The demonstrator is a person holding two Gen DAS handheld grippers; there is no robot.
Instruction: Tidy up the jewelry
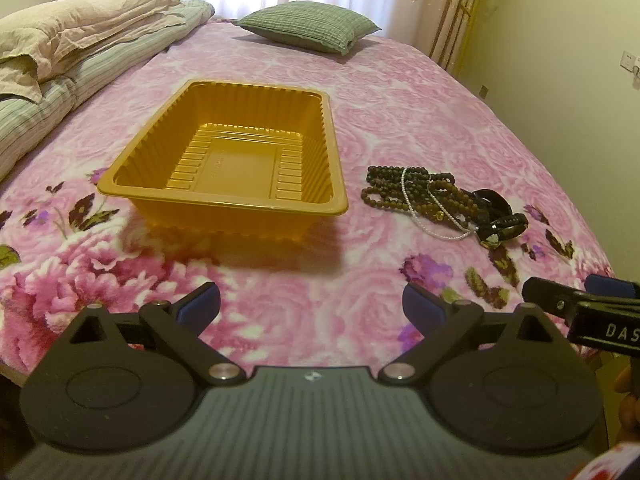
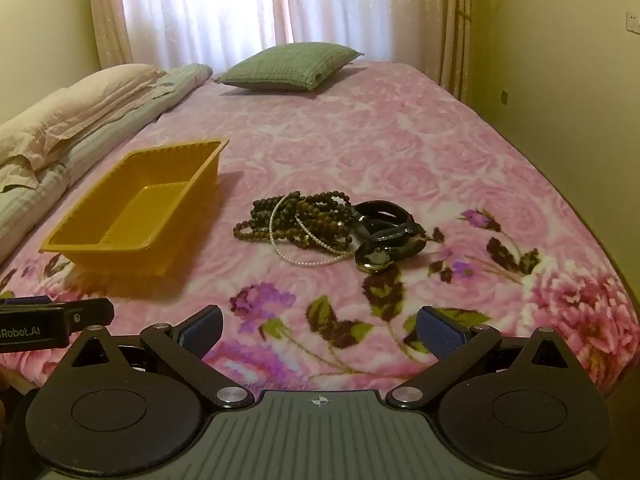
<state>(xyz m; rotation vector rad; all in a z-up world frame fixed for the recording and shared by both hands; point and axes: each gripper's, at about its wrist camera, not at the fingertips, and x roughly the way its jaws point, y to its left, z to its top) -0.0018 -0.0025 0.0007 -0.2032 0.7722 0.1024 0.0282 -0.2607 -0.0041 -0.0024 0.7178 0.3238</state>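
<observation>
An empty yellow plastic tray (image 1: 144,148) (image 2: 68,245) sits on the pink floral bedspread. To its right lies a pile of jewelry: dark bead strands (image 1: 392,190) (image 2: 316,216), a thin pearl strand (image 1: 404,184) (image 2: 312,262), and a black watch (image 1: 496,220) (image 2: 384,240). My left gripper (image 1: 312,308) is open and empty, near the bed's front edge, in front of the tray. My right gripper (image 2: 320,332) is open and empty, in front of the jewelry pile; it shows at the right edge of the left wrist view (image 1: 580,304).
A green checked cushion (image 1: 308,26) (image 2: 288,66) lies at the far end of the bed. Folded quilts and a pillow (image 1: 68,40) (image 2: 80,120) are stacked along the left side. A wall runs along the bed's right side.
</observation>
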